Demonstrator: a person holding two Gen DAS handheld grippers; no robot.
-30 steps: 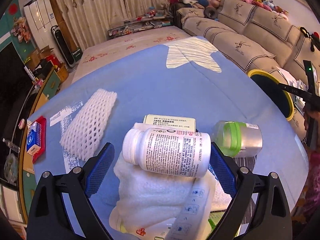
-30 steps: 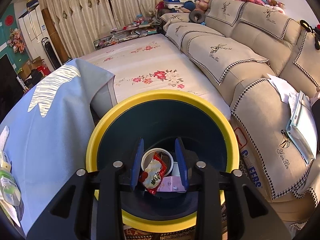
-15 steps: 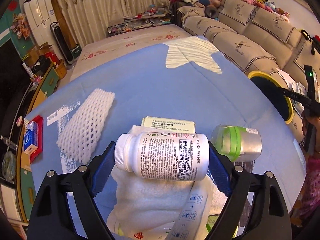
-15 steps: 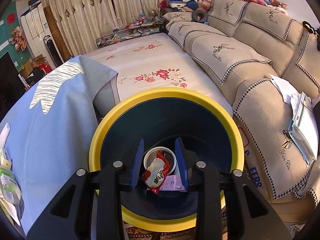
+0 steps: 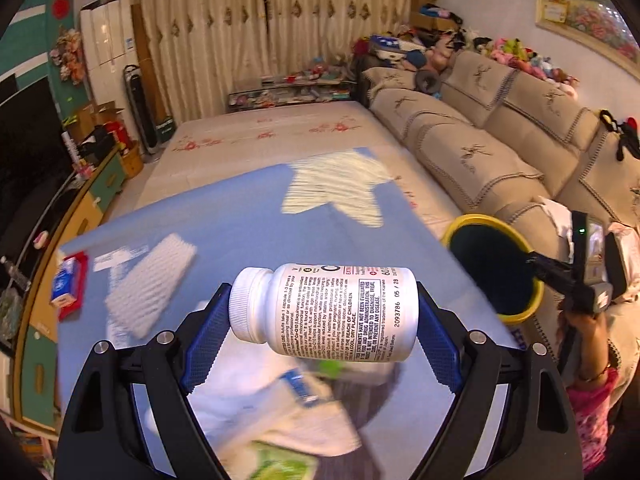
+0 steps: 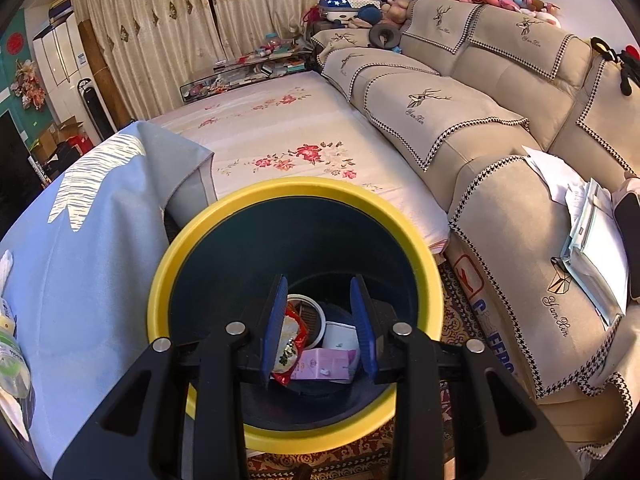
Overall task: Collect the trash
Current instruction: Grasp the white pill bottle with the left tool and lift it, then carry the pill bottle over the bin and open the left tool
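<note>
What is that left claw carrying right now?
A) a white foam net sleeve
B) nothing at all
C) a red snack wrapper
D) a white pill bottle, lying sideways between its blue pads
D: the left claw has its blue pads pressed on both ends of the white pill bottle, held sideways and lifted above the blue cloth.

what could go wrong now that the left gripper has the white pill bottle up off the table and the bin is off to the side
1. The left gripper holds the white pill bottle end to end, cap against one pad; a smooth round bottle could pivot or slip out.
2. The yellow-rimmed bin sits beyond the table's edge, so an early release would miss it.
3. The right gripper hangs over the bin's mouth with nothing between its pads, and could block the drop.
</note>
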